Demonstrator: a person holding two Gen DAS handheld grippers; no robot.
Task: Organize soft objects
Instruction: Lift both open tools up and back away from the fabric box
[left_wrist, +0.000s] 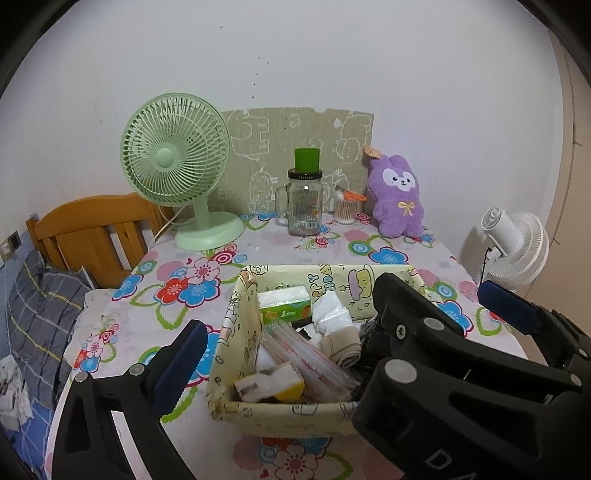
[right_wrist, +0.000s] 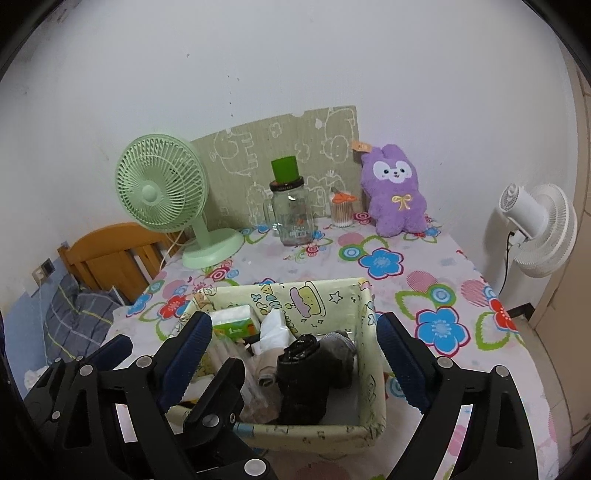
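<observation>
A yellow fabric basket (left_wrist: 295, 417) is seen near the front edge of the surface (left_wrist: 266, 251), which is covered with a flowered cloth. The basket is packed with soft things: a green tissue pack (left_wrist: 286, 306), a white plastic bag (left_wrist: 332, 314), a rolled beige cloth (left_wrist: 341, 350), a white and yellow sponge (left_wrist: 271, 382), and a black bag (right_wrist: 301, 373) on the right side.

The left gripper (left_wrist: 340, 310) is held over the basket with its fingers spread wide, and nothing is pinched between them. The right gripper (right_wrist: 295, 350) is also held over the basket, its fingers spread to about the basket's width, and nothing is pressed by them.

A purple plush bunny (right_wrist: 395, 195) is sat at the back right of the surface, leaned on the wall. A green desk fan (left_wrist: 177, 166) is stood at the back left. A glass jar mug (left_wrist: 304, 206) with a green cup on its lid and a cotton swab tub (left_wrist: 347, 208) are found between them.

Open room is left in the middle of the surface, between the basket and the back row. The right side is open too, up to the edge, past which a white fan (right_wrist: 539, 229) is stood. A wooden bed frame (left_wrist: 92, 229) is seen past the left edge.
</observation>
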